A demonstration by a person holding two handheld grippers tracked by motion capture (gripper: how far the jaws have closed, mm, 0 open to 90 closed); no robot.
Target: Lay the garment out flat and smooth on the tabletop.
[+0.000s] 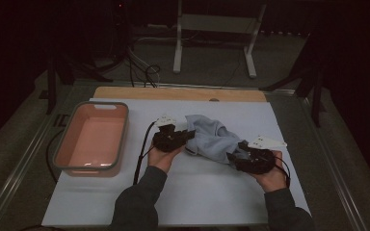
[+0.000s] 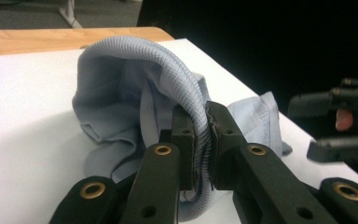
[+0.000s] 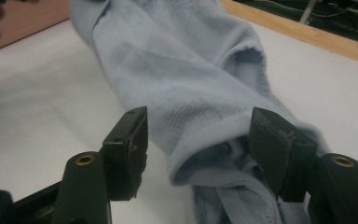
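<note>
A crumpled light-blue cloth (image 1: 212,137) lies in the middle of the white table. My left gripper (image 1: 185,137) is at its left end, shut on the ribbed hem (image 2: 186,93) and holding it lifted in an arch; the pads of my left gripper (image 2: 204,116) pinch the rib between them. My right gripper (image 1: 231,156) is at the cloth's right end. In the right gripper view the jaws of that gripper (image 3: 200,130) stand open astride a rolled fold of the cloth (image 3: 182,70), with the left pad clear of the fabric.
A pink tub (image 1: 60,144) with a grey rim stands at the table's left; its corner (image 3: 18,23) shows in the right gripper view. A wooden strip (image 1: 173,93) runs along the far edge. The right gripper (image 2: 340,121) appears at the right of the left gripper view.
</note>
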